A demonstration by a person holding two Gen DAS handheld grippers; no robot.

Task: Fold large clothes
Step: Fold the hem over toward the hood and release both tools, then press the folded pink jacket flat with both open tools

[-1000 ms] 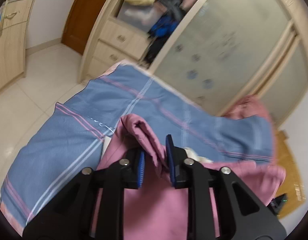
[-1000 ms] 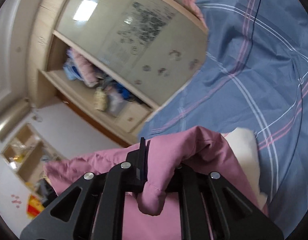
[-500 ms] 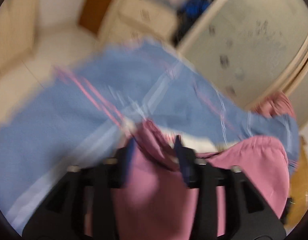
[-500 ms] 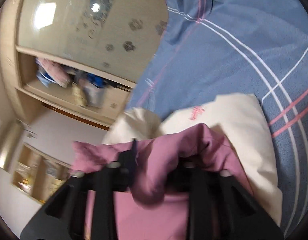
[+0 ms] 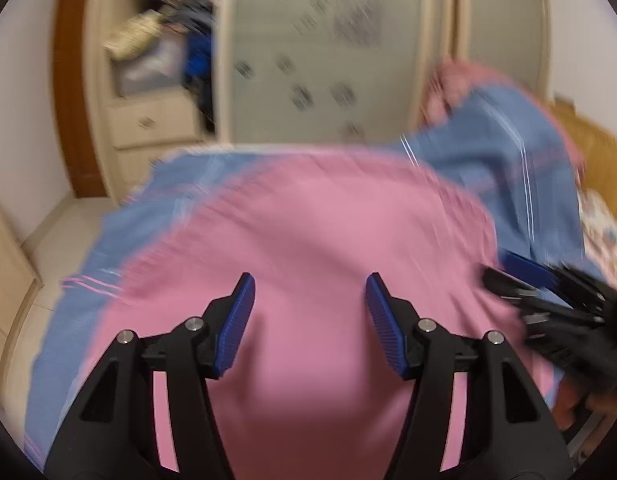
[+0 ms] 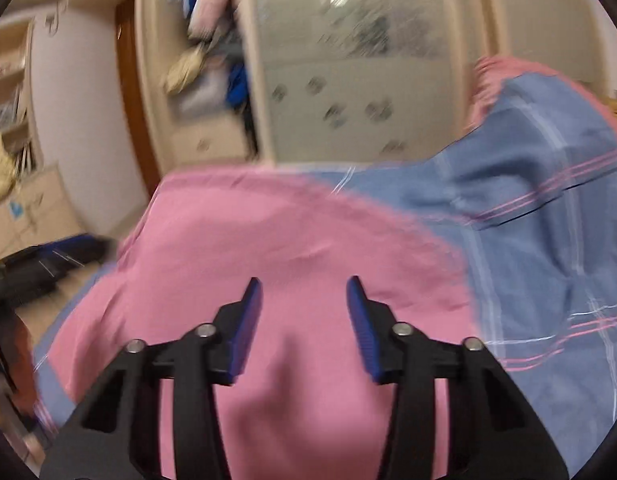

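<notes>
A large pink garment (image 5: 320, 240) lies spread flat on a bed with a blue striped sheet (image 5: 520, 184). It also shows in the right wrist view (image 6: 276, 240). My left gripper (image 5: 310, 292) is open and empty just above the pink cloth. My right gripper (image 6: 304, 292) is open and empty above the same cloth. The right gripper also shows blurred at the right edge of the left wrist view (image 5: 548, 292). The left gripper shows at the left edge of the right wrist view (image 6: 48, 264). Both views are motion-blurred.
A wardrobe with a frosted sliding door (image 5: 328, 52) and open shelves of clothes (image 5: 176, 28) stands behind the bed. Drawers (image 5: 148, 124) sit below the shelves. A wooden headboard (image 5: 596, 152) is at the right. Tiled floor (image 5: 56, 236) is at the left.
Both grippers have let go of the pink garment and opened. The garment, bunched and lifted before, now lies flat on the bed. Both cameras have swung toward the wardrobe.
</notes>
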